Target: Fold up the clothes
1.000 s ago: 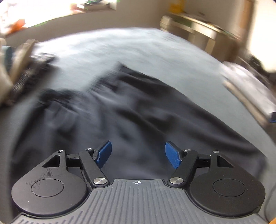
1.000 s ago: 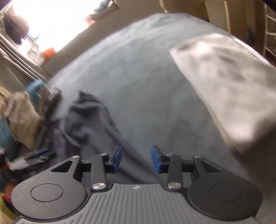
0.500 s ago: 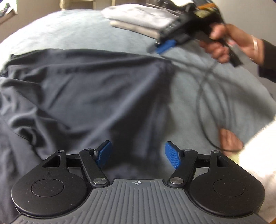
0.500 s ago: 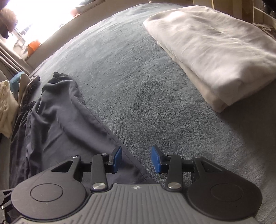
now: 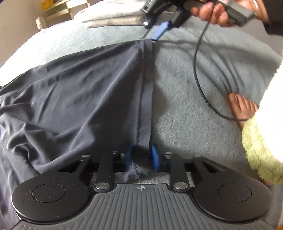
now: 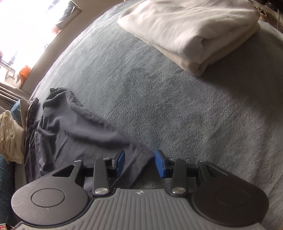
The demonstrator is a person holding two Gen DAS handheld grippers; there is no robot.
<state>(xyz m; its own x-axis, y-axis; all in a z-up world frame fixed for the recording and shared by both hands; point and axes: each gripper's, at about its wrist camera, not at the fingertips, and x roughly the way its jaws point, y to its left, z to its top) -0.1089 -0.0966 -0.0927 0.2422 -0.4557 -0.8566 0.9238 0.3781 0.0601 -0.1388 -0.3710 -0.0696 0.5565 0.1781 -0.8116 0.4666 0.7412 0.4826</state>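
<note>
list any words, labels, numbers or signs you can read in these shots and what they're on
No text can be read with confidence in either view.
A pale mark on the right hand-held gripper, near its top in the left wrist view: too blurred to read.
A small crosshair symbol, not text, on the body of the left hand-held gripper and again on the right one in its own view.
Dark garment, folded white cloth, grey blanket: no print or tags visible.

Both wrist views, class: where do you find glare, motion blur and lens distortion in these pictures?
Right wrist view: the window at upper left is blown out to white, and the blanket bulges like a dome from the fisheye lens. Left wrist view: the hand and the right gripper at the top are smeared by motion, while the dark garment stays fairly sharp.
</note>
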